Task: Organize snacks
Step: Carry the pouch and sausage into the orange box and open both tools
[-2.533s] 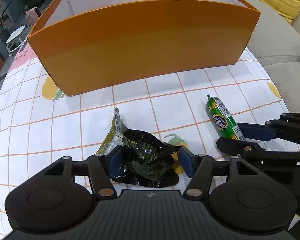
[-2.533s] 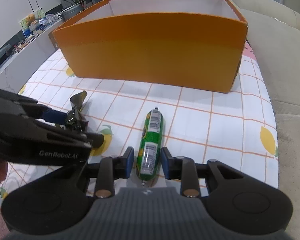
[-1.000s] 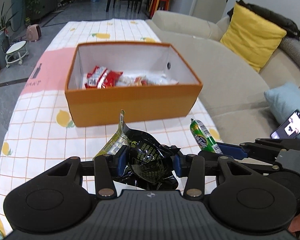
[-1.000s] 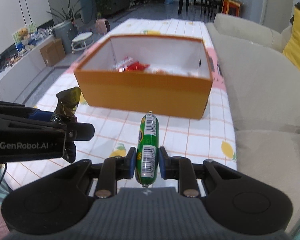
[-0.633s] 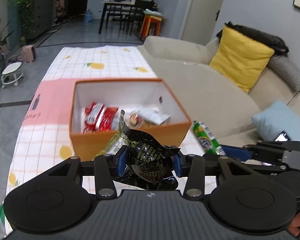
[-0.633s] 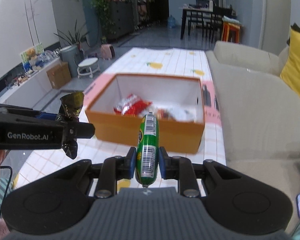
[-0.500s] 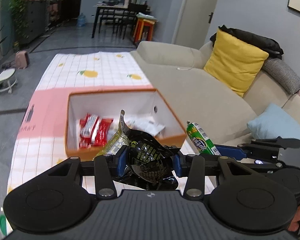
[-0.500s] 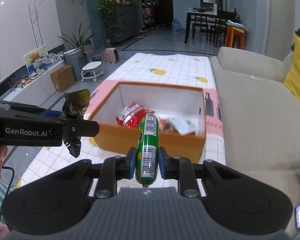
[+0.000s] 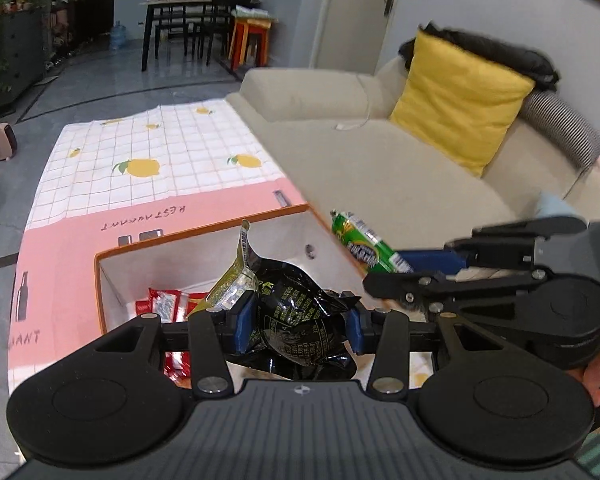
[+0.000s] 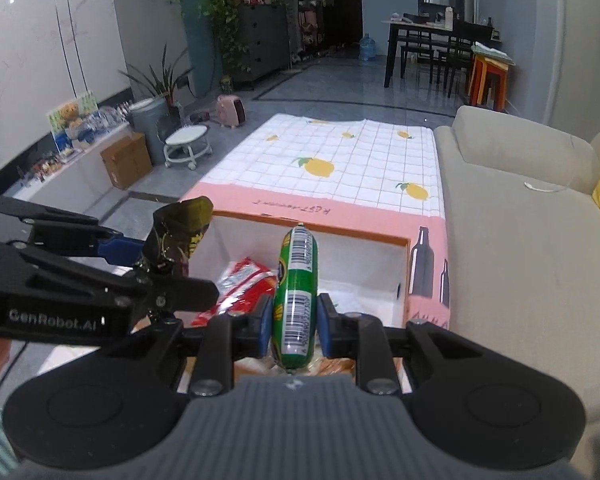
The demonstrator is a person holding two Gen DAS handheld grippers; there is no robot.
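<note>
We note the left gripper (image 9: 298, 330) pinching a crumpled black foil packet (image 9: 300, 320) between its 2 blue pads; the packet's glossy film is creased, printed with fine pale text, and ends in a flat yellow-green crimped seal pointing upward. The right gripper (image 10: 294, 326) is pressed tight on a green sausage stick (image 10: 296, 300), a smooth cylinder in shiny plastic with a white barcode panel, its rounded tip pointing away from the camera.

Both items are held in the air over the orange box (image 9: 204, 230), a rectangular cardboard carton with matte white inner walls and a small round hole in 1 end wall. Inside it we see red snack wrappers (image 9: 162, 306), glossy and wrinkled, lying on the floor of the box.

The box sits on a tablecloth (image 9: 148, 160) with a white grid weave look, yellow lemon prints and a pink band carrying lettering and bottle silhouettes. To the right runs a beige sofa (image 9: 380, 160) in soft matte fabric, with a square yellow cushion (image 9: 460, 104) leaning upright against its back.
</note>
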